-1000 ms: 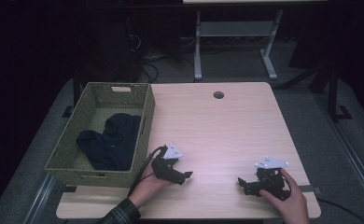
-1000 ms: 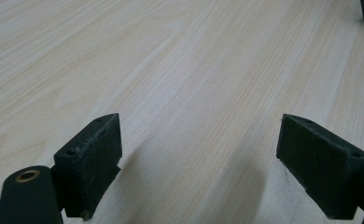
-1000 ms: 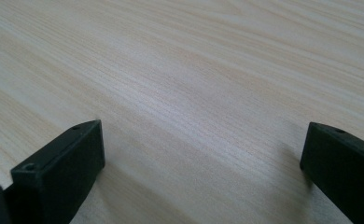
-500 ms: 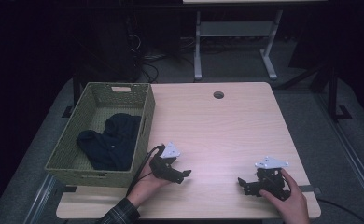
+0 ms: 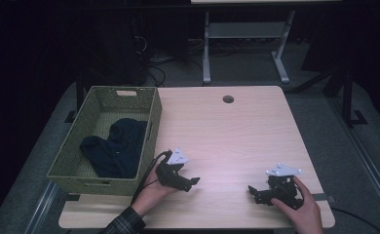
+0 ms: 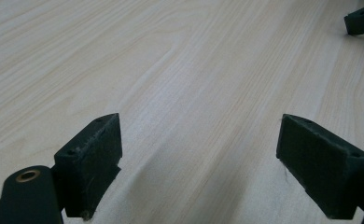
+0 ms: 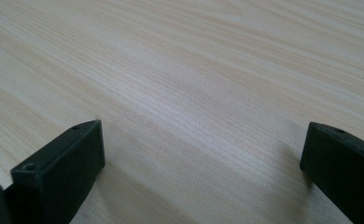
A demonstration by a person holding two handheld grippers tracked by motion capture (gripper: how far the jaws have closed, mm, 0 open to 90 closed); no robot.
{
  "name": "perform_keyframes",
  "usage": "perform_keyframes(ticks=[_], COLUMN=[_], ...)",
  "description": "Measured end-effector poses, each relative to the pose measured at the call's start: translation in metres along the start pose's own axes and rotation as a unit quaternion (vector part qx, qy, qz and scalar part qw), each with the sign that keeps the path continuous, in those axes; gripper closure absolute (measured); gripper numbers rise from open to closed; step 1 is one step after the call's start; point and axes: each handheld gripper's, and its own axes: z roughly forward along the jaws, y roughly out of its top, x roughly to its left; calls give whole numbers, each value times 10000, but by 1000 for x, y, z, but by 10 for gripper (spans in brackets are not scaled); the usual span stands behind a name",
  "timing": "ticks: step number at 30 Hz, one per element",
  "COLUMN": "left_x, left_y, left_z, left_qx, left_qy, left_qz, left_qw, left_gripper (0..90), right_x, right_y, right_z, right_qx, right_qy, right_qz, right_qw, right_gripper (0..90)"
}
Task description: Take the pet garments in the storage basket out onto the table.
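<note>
Left tongs (image 5: 190,182): hand low beside green basket (image 5: 151,109), jaws wide apart, empty.
Right tongs (image 5: 254,191): resting on surface (image 5: 237,131), spread, empty (dark cloth (image 5: 115,148) in basket).

The left gripper (image 5: 190,182) is black with a grey three-cornered plate on top and a black cable looping from its rear. The right gripper (image 5: 252,191) matches it, plate included. Their blocky black jaws carry small screw holes. The left forearm wears a plaid sleeve (image 5: 124,225).
</note>
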Motion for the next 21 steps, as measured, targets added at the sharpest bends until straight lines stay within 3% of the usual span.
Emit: perform_keyframes(ticks=[21], left_x=[3], left_y=[10], left_z=[-6], left_qx=[-28], left_qy=[8], left_qz=[64], left_qw=[10000], left_gripper=[141], right_x=[0], right_y=[0], right_z=[0], right_qx=[0], right_qy=[-1], right_qz=[-2], right_qw=[10000], right_gripper=[0])
